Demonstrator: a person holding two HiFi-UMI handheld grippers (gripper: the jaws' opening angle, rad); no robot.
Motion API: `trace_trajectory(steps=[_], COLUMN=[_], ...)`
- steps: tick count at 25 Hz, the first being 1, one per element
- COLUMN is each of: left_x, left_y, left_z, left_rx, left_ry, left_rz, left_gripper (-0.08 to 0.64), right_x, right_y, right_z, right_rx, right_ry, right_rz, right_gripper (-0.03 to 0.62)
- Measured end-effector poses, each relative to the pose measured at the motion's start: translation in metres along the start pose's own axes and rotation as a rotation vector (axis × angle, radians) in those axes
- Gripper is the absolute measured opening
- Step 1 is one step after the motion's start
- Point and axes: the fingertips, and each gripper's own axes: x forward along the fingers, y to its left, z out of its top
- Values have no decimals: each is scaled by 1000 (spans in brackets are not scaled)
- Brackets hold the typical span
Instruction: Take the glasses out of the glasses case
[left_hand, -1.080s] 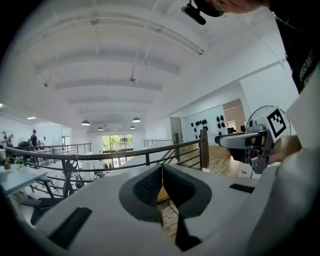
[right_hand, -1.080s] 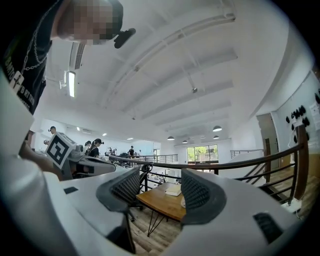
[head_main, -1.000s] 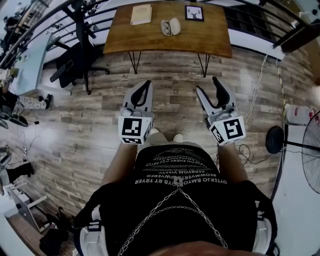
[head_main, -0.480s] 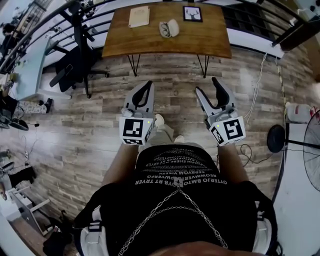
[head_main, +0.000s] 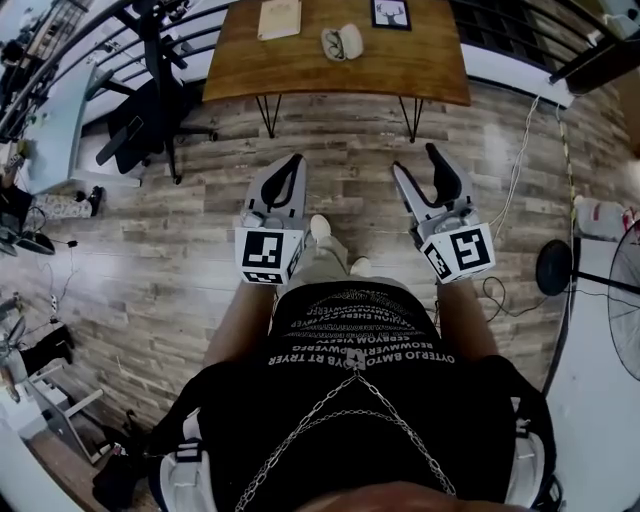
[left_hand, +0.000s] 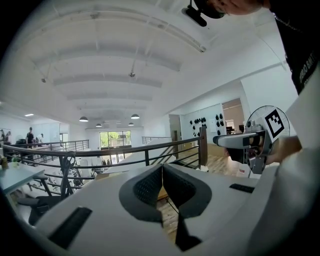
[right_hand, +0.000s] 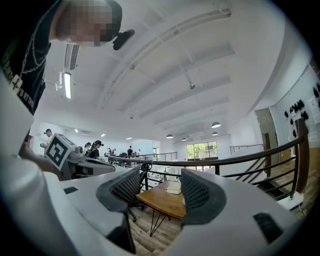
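The white glasses case (head_main: 349, 42) lies open on the wooden table (head_main: 420, 65) far ahead, with the glasses (head_main: 334, 44) in its left half. Both grippers hang over the floor, well short of the table. My left gripper (head_main: 291, 167) has its black pads pressed together and holds nothing. My right gripper (head_main: 420, 168) stands open and empty. In the right gripper view the table (right_hand: 162, 202) and a book (right_hand: 173, 189) show between the pads (right_hand: 197, 195); the case is hidden there. In the left gripper view the pads (left_hand: 150, 185) meet.
A notebook (head_main: 279, 18) and a framed picture (head_main: 391, 13) lie on the table beside the case. A black office chair (head_main: 150, 105) stands to the table's left. At the right are a fan (head_main: 620, 295), cables and a white jug (head_main: 600, 218). Railings run behind the table.
The person has stepped forward: one shoe now shows ahead of the body and the table has slid slightly up in the head view. Both grippers keep their pose.
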Motion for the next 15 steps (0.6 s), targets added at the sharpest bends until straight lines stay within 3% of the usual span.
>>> trace_trajectory(steps=[10,15], left_x=[23,41], left_y=[17,30], left_z=[-22,-17], left_rx=[-14,-4], left_ry=[56,36], left_rz=[-49,-63], left_gripper=[29,29], right_x=[26,46], right_y=[-4,-5], right_z=[-17,-18], right_rx=[45,48], right_ry=[35,41], right_rz=[-18,-16], right_gripper=[245,245])
